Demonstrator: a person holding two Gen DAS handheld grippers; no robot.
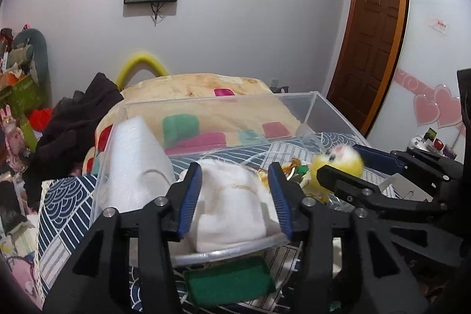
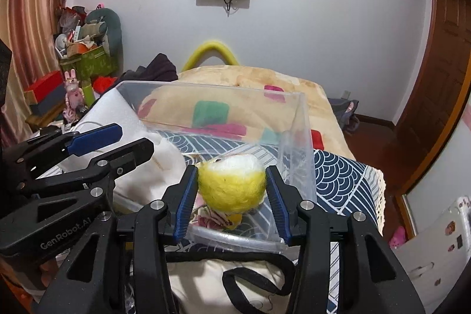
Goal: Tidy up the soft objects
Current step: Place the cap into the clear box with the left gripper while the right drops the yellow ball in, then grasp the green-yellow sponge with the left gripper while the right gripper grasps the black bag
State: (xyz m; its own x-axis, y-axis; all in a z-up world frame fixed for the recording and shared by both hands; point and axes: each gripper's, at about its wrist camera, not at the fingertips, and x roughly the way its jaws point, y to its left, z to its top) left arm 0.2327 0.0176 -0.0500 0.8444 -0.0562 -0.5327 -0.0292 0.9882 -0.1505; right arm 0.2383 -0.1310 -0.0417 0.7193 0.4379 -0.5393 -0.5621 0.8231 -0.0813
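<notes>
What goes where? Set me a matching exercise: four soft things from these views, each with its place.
Things:
1. yellow plush toy
2. white cloth
3. green felt pad
4. white foam sheet

Places:
A. outside the clear box, by its near wall
B. between the fingers of the right gripper
C. leaning at the box's left end
D. inside the box, just ahead of the left gripper

Pairs: 1-B, 2-D, 3-A, 4-C
</notes>
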